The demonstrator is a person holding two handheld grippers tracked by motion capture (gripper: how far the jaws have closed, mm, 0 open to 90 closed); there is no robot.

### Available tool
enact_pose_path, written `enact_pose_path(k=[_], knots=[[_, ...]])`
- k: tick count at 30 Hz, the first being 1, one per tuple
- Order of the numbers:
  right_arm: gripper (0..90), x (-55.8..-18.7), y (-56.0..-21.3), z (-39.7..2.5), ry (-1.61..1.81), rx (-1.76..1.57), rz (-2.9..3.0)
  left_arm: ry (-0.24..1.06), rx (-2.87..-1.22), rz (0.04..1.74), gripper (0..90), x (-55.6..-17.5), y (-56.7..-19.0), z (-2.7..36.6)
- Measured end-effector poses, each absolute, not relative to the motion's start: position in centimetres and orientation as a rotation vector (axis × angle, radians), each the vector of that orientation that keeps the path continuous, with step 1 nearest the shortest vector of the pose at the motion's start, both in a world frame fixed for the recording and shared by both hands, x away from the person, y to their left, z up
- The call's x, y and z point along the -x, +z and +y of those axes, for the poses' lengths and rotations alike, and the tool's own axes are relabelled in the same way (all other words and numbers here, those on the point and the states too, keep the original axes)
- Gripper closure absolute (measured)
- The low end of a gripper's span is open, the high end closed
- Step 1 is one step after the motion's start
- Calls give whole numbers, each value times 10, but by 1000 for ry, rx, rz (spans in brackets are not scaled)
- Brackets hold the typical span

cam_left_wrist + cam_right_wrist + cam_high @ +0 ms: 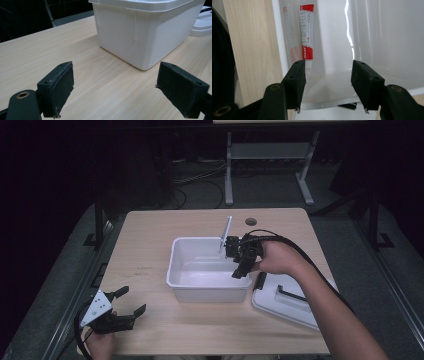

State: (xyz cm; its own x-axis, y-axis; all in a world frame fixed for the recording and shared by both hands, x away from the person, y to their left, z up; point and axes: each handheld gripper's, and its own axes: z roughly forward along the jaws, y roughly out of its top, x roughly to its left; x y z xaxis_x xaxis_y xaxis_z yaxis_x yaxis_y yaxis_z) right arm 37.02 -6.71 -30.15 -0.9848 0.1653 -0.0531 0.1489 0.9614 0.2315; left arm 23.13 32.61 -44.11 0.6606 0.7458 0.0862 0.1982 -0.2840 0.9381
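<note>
Wooden table (150,255): tube (306,32) leans upright against bin (175,265) wall just ahead of right gripper (328,82), jaws half-open, empty; left gripper (120,309) wide open, far off.

the table (105,82) is pale wood-look laminate, smooth and matt with fine straight grain. the tub (140,32) is white plastic, glossy inside, satin outside. the tube (306,32) looks like shiny printed plastic, red and white. the gripper pads (61,87) are matt black, slightly rough and frayed at the edges.
</note>
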Motion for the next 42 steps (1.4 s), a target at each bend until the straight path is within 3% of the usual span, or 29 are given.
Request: enact_pose_path(k=[42], knots=[[351, -365, -292, -117, 367, -378, 2976, 643, -1829, 750, 135, -232, -442, 324]])
